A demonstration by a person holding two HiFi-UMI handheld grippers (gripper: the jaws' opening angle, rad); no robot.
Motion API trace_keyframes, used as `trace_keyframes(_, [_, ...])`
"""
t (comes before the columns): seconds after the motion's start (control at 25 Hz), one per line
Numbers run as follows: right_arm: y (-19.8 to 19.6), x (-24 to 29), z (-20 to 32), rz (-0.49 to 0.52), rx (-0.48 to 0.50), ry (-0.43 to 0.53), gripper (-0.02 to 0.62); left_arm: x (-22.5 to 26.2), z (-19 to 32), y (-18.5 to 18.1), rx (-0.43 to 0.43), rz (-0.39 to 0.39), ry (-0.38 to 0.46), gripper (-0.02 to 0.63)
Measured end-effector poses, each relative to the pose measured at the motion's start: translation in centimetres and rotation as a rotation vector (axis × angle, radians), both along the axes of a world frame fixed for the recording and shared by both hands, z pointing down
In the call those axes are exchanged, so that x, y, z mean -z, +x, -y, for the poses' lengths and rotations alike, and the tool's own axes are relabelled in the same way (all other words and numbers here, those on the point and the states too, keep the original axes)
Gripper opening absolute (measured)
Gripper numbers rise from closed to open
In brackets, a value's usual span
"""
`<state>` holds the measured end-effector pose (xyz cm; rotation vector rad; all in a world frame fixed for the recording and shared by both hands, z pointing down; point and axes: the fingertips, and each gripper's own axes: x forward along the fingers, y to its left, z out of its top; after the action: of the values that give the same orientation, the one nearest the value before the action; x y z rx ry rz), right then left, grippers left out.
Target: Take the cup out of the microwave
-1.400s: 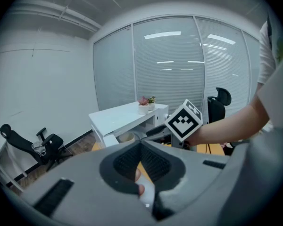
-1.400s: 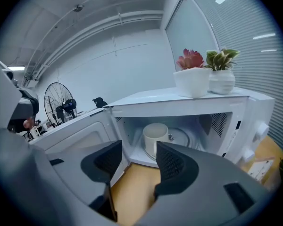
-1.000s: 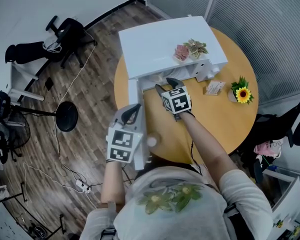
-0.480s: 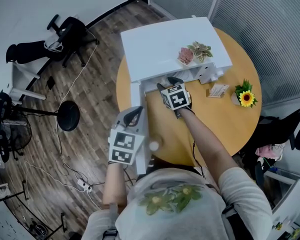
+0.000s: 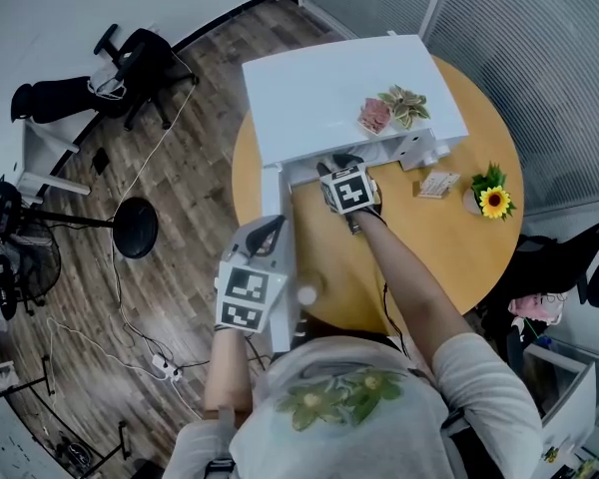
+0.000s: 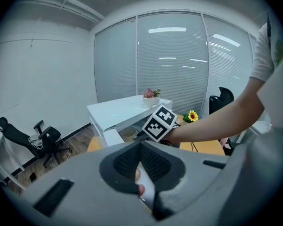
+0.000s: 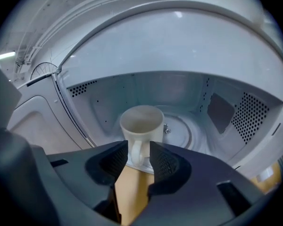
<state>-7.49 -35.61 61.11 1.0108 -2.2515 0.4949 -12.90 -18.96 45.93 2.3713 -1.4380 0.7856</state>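
Observation:
A white cup stands upright inside the open white microwave, on the front of its glass turntable. Its handle faces me and lies between the jaws of my right gripper. Those jaws have just been closing, and a thin gap still shows on each side of the handle. In the head view the right gripper reaches into the microwave's mouth. My left gripper is shut on the edge of the swung-out microwave door, a thin white panel pinched between its pads.
The microwave sits on a round wooden table. A small potted plant stands on its top. A sunflower pot and a small card are to the right. Office chairs and a floor stand are at the left.
My right gripper has moved forward and down into the microwave opening. The left gripper has stayed on the door.

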Motion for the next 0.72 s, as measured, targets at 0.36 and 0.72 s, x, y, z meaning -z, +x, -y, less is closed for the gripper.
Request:
trace_keyframes(0.36, [-0.08, -0.29, 0.10, -0.051, 0.010, 0.014, 0.067, -0.19, 0.23, -0.18, 0.007, -0.011, -0.005, 0.003])
trace_keyframes(0.72, [0.25, -0.23, 0.31, -0.083, 0.033, 0.030, 0.063, -0.14, 0.26, -0.23, 0.009, -0.013, -0.005, 0.002])
